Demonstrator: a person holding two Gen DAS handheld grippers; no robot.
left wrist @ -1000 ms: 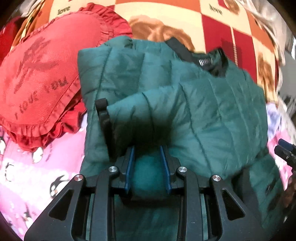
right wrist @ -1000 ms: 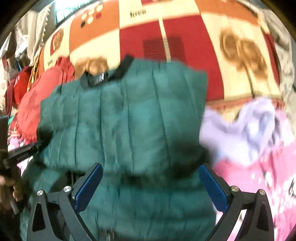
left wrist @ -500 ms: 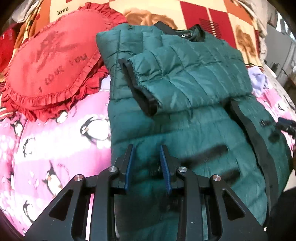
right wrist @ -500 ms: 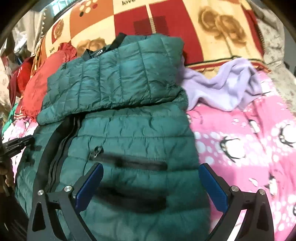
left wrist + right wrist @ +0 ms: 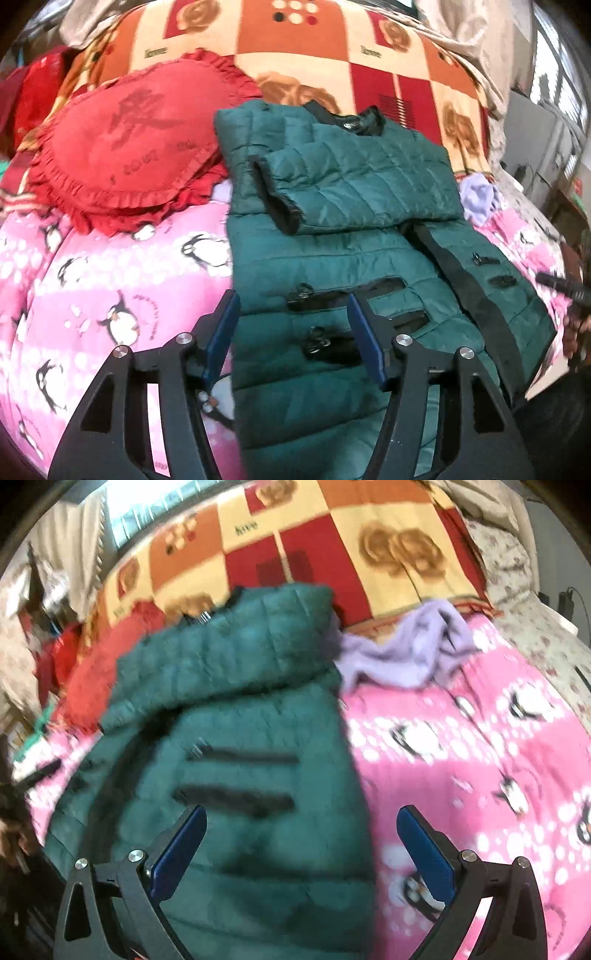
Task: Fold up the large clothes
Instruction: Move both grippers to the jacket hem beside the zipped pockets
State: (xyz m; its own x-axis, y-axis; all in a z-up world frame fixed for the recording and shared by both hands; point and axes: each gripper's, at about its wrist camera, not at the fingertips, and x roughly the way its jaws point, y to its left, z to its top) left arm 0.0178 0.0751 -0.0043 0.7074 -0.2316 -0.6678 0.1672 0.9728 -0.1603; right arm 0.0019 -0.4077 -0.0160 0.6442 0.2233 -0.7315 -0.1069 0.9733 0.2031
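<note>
Green quilted puffer jacket [image 5: 343,229] lies lengthwise on the bed, collar far, hem near, sleeve folded across chest | shiny stitched panels, black zips | pink penguin blanket [image 5: 110,280], red frilled heart cushion [image 5: 125,147], lilac cloth [image 5: 406,653] | left hand-held gripper [image 5: 291,332] opening, nothing gripped | right hand-held gripper [image 5: 301,849] wide, empty.

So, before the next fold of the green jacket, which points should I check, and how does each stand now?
1. Sleeves folded across the green puffer jacket: ok.
2. Left tongs free of fabric: ok, jaws opening, nothing gripped.
3. Right tongs open: ok.
4. Jacket's bottom hem visible for grasping: cannot tell, it lies below both views.
5. Red heart cushion apart from the jacket: not ok, they touch.
6. Lilac garment apart from the jacket: not ok, it touches the shoulder.
</note>
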